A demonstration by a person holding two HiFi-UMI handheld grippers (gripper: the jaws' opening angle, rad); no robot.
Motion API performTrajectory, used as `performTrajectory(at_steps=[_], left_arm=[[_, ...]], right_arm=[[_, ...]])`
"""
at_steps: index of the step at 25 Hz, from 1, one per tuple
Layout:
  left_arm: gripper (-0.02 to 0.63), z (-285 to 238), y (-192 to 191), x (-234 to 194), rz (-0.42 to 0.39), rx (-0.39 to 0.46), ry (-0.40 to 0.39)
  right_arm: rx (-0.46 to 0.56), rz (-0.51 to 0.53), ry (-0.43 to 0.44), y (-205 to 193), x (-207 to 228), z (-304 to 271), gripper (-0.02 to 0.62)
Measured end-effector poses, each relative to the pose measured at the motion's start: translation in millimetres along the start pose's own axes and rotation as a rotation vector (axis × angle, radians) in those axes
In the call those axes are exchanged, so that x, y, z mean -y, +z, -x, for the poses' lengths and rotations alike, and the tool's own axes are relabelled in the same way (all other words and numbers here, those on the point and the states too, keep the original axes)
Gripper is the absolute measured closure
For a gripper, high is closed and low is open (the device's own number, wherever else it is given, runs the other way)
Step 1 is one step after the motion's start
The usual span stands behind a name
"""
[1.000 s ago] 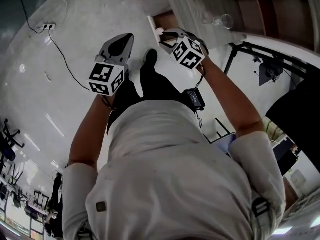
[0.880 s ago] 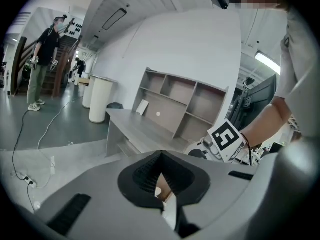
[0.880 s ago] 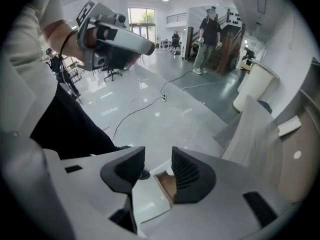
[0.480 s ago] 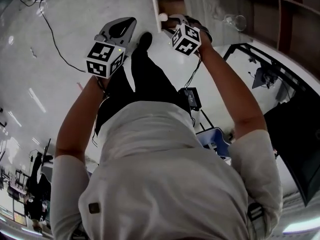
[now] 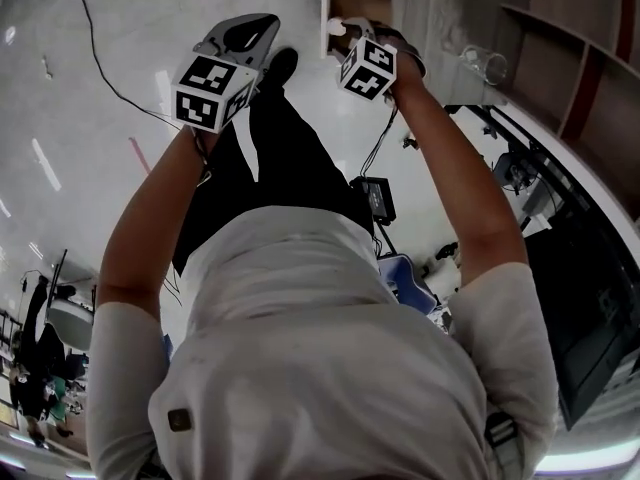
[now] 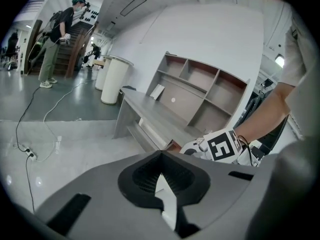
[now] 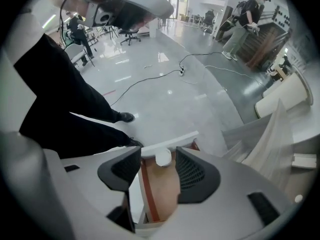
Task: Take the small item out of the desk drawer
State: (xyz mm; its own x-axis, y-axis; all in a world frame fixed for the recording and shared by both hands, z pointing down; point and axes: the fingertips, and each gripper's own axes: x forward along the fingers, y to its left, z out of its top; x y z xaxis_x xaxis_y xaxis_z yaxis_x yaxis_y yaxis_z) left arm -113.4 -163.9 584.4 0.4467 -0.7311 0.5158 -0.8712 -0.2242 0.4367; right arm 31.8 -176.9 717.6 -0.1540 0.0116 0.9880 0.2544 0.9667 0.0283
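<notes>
Right gripper view: my right gripper (image 7: 158, 159) points straight down into the open drawer (image 7: 161, 199). Its jaws are wide and have just been opening, flanking without touching the small white item (image 7: 163, 157) against the drawer's front edge. It looks round from above. Drawer floor is smooth brown wood. My left gripper (image 6: 161, 155) is closed, empty.

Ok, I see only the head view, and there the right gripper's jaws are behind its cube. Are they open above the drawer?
Observer: Yes. The right gripper has its jaws apart; they have just been opening.
Operator: Is something between them?
Observer: A small white round thing lies between them, just behind the front of the drawer. The jaws do not touch it.
Operator: And the other one?
Observer: The left gripper has its jaws together, with nothing in them.
</notes>
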Motion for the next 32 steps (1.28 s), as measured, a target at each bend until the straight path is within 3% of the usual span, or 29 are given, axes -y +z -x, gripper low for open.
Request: performTrajectory(at_steps=[6,12,29,32], left_arm=[[0.594,1.4,-8.0,-29.2,0.032,0.010,0.025],[0.594,-13.1,-26.1,-49.9,0.051,-0.039,0.033],[0.594,-32.9,-45.8,-71.4,0.099,-0.059,0.043],[0.594,-35.6,-48.7,-68.1,0.098,-0.065,0.038]], right_arm=[[-0.082,0.074,0.012,6.9,-1.1,-32.6,0.360],[-0.164,0.163,0.025,-2.3,8.3,-66.3,0.359],[-0.319,0.262,0.036,-19.1,14.1,-122.3,0.347],[-0.328,0.268,0.030,-23.5,14.7,-126.1,0.407]])
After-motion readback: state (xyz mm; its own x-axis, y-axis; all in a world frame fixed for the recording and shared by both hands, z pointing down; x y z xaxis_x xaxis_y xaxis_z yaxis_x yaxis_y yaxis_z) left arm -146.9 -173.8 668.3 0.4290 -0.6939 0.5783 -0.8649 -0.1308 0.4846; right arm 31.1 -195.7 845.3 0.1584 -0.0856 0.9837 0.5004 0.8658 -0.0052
